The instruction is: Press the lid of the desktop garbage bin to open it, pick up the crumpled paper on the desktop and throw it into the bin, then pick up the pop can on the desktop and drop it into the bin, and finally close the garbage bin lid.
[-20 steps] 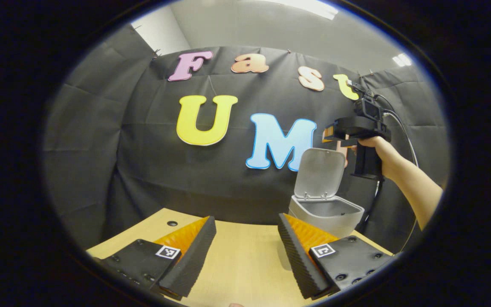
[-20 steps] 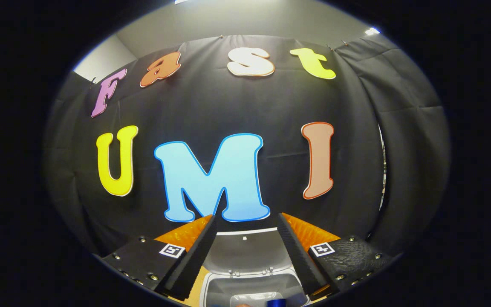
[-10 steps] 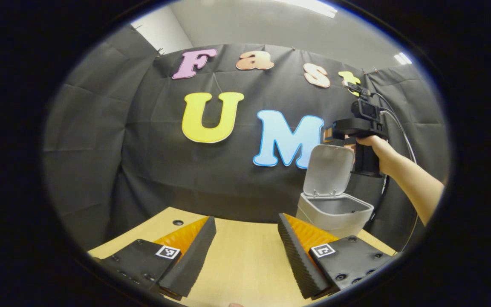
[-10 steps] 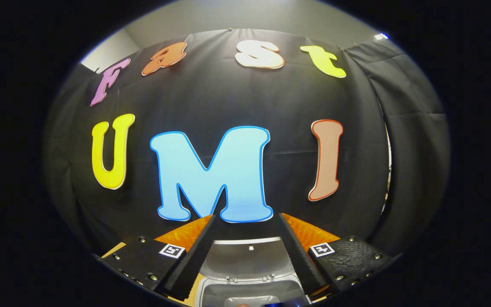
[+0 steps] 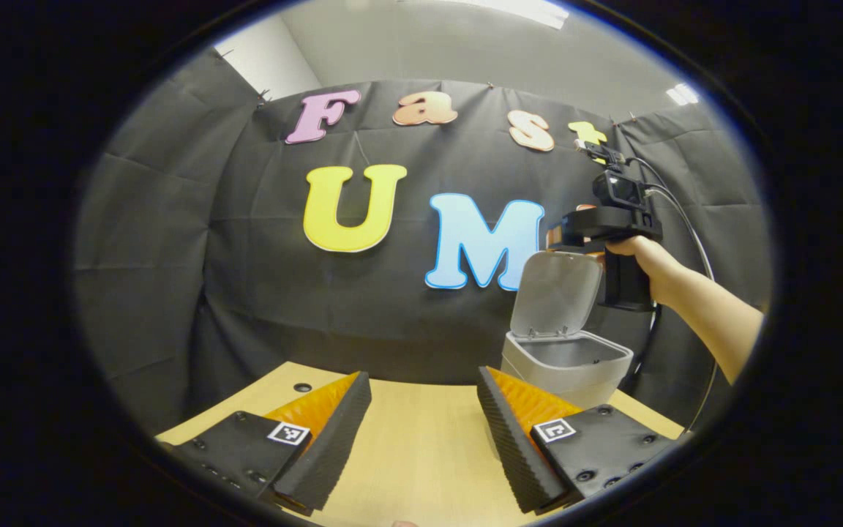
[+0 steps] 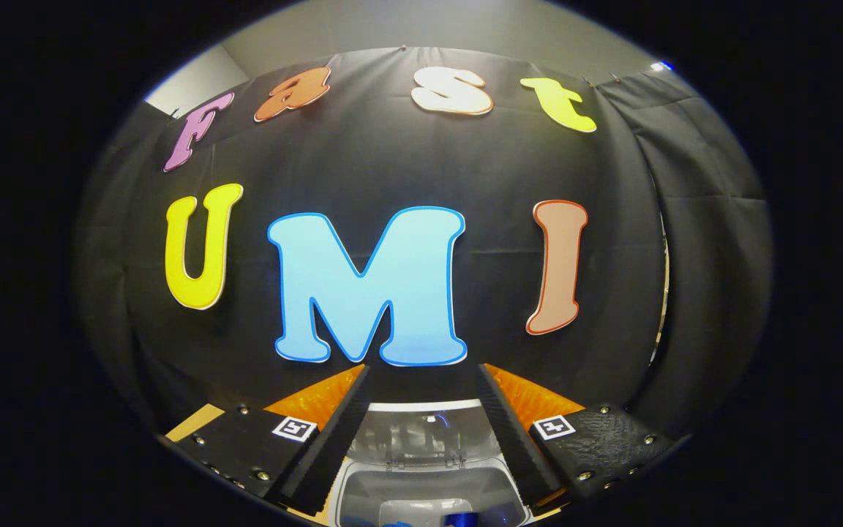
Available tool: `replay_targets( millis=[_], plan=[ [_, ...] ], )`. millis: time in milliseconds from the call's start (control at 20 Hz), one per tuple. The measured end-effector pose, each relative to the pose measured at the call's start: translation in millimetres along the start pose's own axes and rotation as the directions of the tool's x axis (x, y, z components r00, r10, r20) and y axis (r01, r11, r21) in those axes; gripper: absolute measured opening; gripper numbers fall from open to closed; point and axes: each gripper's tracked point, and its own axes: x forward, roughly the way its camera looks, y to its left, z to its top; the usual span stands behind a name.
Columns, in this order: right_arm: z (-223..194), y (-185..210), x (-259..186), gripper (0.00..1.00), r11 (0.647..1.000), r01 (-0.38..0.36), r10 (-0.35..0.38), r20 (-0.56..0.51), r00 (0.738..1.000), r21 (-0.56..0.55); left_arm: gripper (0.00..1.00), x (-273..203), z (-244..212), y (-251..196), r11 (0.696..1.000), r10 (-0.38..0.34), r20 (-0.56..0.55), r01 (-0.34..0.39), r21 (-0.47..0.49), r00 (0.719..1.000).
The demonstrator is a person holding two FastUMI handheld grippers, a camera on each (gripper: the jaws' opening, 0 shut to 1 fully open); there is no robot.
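Both tongs gape, empty — right tongs above bin.

A big black cloth hangs as the back wall of the booth, with folds and creases in it. More black cloth hangs at the side of it, like a curtain. Above the cloth is a plain pale wall, and a bright light shines on the ceiling above that. Below the cloth stands a light wooden table. The table has a small round dark hole near its back edge, close to the cloth.
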Motion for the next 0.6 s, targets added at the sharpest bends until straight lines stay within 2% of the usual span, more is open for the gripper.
replay_targets(
  millis=[600],
  plan=[
    [-39.6, -1.7, -54.8, 0.92, 1.000, -0.030, 0.030, -0.061, 0.998, 0.005, 0.95, -5.7, 1.6, -5.7, 1.000, -0.011, 0.010, 0.011, -0.005, 1.000]
  ],
)
